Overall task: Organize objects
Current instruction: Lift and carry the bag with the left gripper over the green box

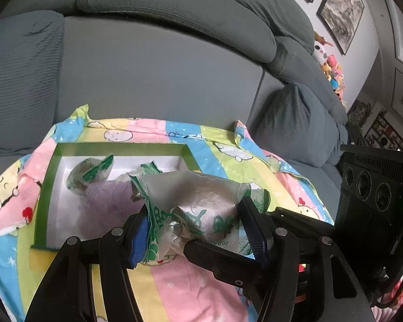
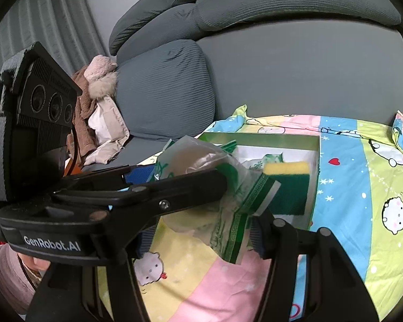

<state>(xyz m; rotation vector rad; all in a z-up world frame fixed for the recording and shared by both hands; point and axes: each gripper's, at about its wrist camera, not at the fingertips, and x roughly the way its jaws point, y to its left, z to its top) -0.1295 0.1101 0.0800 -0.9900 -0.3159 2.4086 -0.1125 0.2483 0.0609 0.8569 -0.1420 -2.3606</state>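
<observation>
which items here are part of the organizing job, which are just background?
Job:
- silver-green snack packet, gripped by both grippers
- green box, packets already inside
- yellow-green sponge at the box

Background:
- cartoon blanket
- grey sofa
- plush toys
- framed pictures

Dim, soft indoor light; fisheye-bent, vignetted edges.

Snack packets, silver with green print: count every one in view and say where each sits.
3: one packet gripped by both grippers; two in the green box, one far-left, one behind the held packet. More may be hidden.
</observation>
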